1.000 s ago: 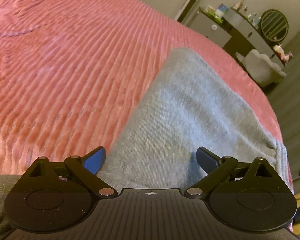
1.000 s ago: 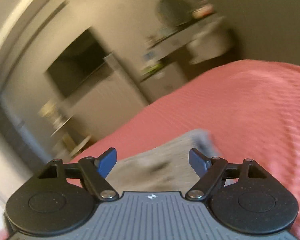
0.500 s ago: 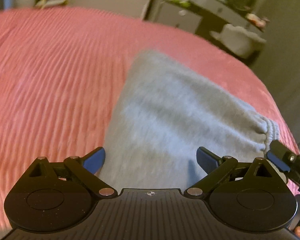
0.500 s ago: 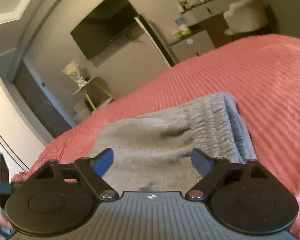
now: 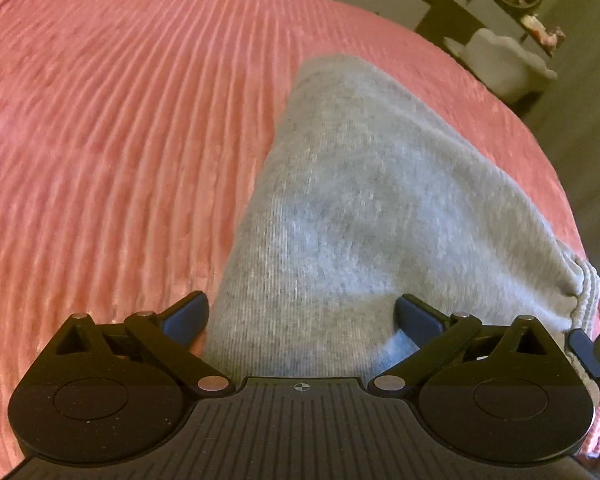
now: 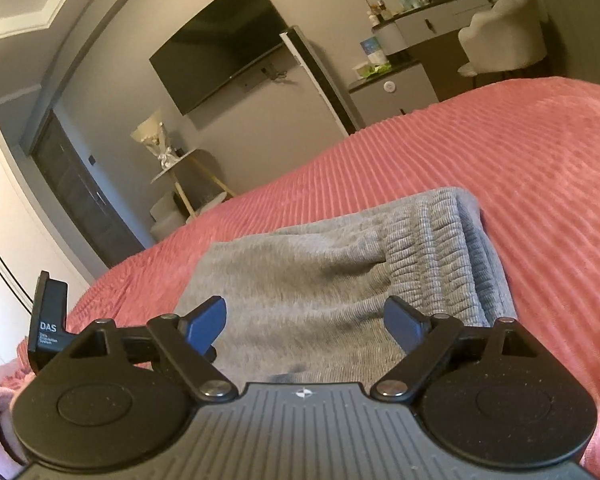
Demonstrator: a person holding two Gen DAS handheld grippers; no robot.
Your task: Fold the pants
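Grey knit pants [image 5: 360, 208] lie folded into a compact stack on a pink ribbed bedspread [image 5: 120, 120]. In the left wrist view my left gripper [image 5: 300, 316] is open, its blue fingertips straddling the near edge of the pants. In the right wrist view the pants [image 6: 320, 280] show their ribbed waistband [image 6: 440, 248] on the right side. My right gripper [image 6: 306, 324] is open and empty just above the near part of the pants. The right gripper's edge shows at the far right of the left wrist view [image 5: 588, 352].
The bedspread [image 6: 520, 160] spreads wide around the pants. Beyond the bed stand a vanity desk [image 6: 432, 24] with bottles, a white chair [image 6: 504, 36], a wall TV [image 6: 220, 44], a small side table [image 6: 188, 160] and a dark door [image 6: 80, 196].
The right gripper swung down from facing the room to hover over the pants. The left gripper shifted slightly over the near edge. Both jaws stayed open.
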